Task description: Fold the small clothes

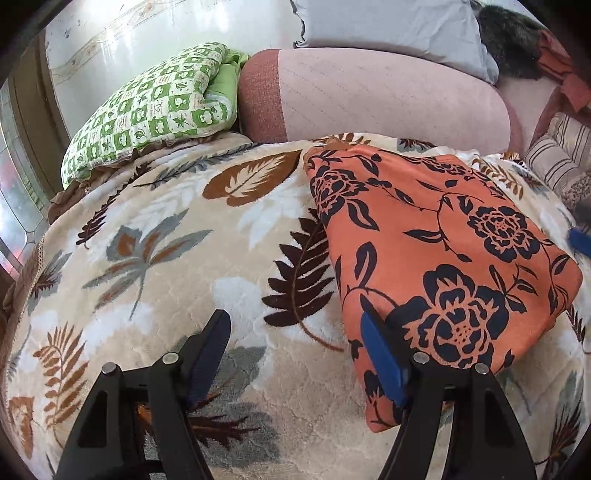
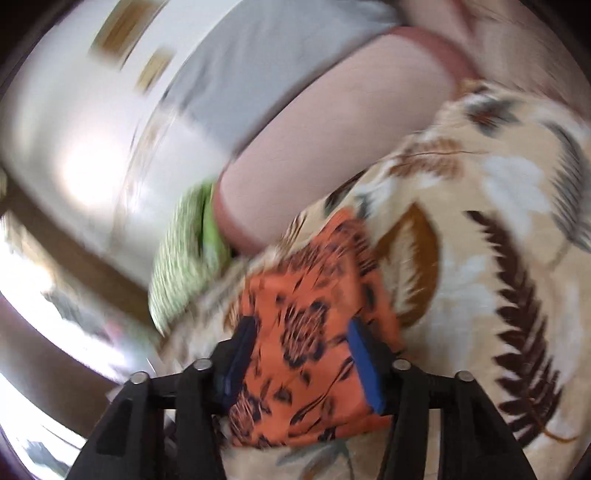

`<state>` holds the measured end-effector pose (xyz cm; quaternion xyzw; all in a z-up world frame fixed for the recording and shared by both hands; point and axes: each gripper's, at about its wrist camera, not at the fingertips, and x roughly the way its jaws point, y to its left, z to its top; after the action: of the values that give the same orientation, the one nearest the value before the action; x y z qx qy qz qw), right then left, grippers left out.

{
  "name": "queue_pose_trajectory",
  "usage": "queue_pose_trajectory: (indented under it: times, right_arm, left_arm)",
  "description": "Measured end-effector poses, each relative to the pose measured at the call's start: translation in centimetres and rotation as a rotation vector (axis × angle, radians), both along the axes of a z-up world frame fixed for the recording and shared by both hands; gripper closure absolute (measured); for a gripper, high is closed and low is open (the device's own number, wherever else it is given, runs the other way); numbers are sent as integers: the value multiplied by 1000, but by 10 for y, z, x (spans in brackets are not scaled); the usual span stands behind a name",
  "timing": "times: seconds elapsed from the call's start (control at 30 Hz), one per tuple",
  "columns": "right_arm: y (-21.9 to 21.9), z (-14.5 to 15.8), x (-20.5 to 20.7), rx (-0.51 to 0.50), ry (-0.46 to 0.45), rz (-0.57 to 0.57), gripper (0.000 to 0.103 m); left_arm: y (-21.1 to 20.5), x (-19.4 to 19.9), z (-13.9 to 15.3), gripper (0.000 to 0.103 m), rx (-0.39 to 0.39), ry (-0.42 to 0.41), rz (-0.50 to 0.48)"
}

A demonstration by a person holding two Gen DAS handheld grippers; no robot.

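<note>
An orange garment with a black flower print (image 1: 436,258) lies folded into a rough square on the leaf-patterned blanket (image 1: 166,258). My left gripper (image 1: 295,332) is open just above the blanket, its right finger over the garment's near left edge. In the right wrist view, which is blurred by motion, my right gripper (image 2: 301,336) is open with the garment (image 2: 306,332) lying between and below its fingers. A blue pad of the right gripper (image 1: 580,240) shows at the garment's right edge in the left wrist view.
A green checked quilt (image 1: 155,110) lies at the back left. A pink bolster (image 1: 369,99) and a grey pillow (image 1: 388,33) lie behind the garment. Striped cushions (image 1: 557,155) sit at the far right. The blanket's left edge drops off beside a window.
</note>
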<state>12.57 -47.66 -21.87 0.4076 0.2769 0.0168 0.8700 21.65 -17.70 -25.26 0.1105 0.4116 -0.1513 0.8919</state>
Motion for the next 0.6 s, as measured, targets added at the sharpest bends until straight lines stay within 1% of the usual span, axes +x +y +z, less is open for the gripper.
queue_pose_trajectory:
  times: [0.03,0.07,0.13,0.17,0.23,0.27,0.43,0.5,0.6]
  right_arm:
    - [11,-3,8,-30,32,36,68]
    - [16,-10,11,-30,65,57,69]
    - [20,-25,18,-27,145,63,69]
    - [20,-38,23,-27,213,62,72]
    - [24,-53,21,-12,261,62,75]
    - [24,-55,21,-19,262,56,77]
    - [32,-57,29,-114,281,69,77]
    - [38,-57,31,-158,285,72,77]
    - [38,-56,30,-172,286,70,77]
  left_arm:
    - [1,0,0,29,-2,-2,-2]
    - [2,0,-1,29,-6,-3,-7]
    - [4,1,-1,29,-15,0,-17]
    - [4,2,-2,29,-21,2,-19]
    - [6,5,-3,29,-25,5,-20]
    - [6,6,-4,29,-21,2,-20]
    - [5,11,-5,29,-18,13,-23]
    - [4,11,-3,29,-15,-1,-32]
    - [1,8,4,29,-11,-28,-54]
